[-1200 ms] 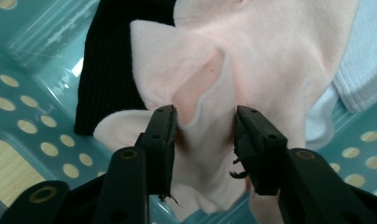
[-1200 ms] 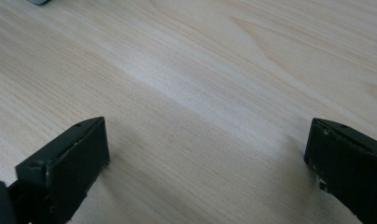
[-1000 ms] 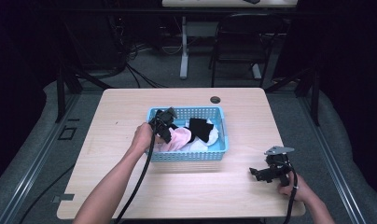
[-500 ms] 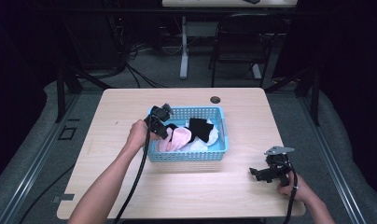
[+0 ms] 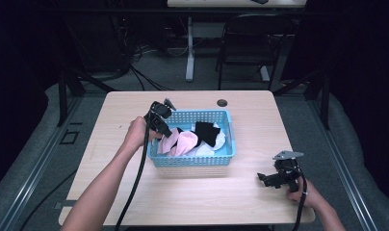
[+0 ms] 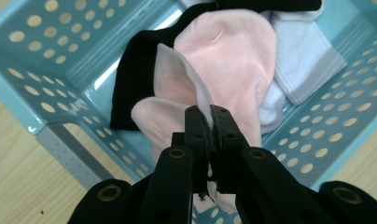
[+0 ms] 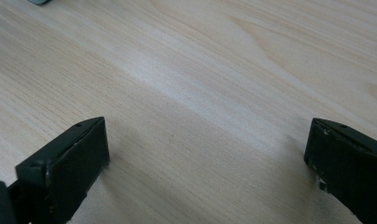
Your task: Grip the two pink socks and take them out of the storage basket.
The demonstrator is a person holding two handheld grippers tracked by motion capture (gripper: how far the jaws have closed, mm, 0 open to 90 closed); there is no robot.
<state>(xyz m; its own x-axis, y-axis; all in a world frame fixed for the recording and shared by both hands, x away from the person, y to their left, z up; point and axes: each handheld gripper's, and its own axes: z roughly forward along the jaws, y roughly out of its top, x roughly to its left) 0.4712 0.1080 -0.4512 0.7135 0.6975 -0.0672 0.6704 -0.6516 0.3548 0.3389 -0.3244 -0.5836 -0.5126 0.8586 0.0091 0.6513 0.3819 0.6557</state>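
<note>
A blue perforated basket (image 5: pixel 192 161) (image 6: pixel 32 74) stands mid-table with socks in it: a pink sock (image 5: pixel 183 142) (image 6: pixel 233 56), a black sock (image 5: pixel 207 132) (image 6: pixel 135 79) and a white sock (image 5: pixel 216 142) (image 6: pixel 303 65). My left gripper (image 5: pixel 164 129) (image 6: pixel 210 121) hangs over the basket's left end, shut on an edge of the pink sock, which is lifted slightly off the pile. My right gripper (image 5: pixel 265 179) (image 7: pixel 205 158) rests low over the bare table near the front right corner, its jaws wide apart with nothing between them.
The wooden table (image 5: pixel 135 110) has a round cable hole (image 5: pixel 222 102) behind the basket. A chair (image 5: pixel 250 48) and a desk leg (image 5: pixel 189 48) stand beyond the far edge. Bare wood lies left of and in front of the basket.
My left gripper has drawn back leftwards and up from the basket's middle towards its left end, taking the pink sock's edge with it. The right gripper has stayed put.
</note>
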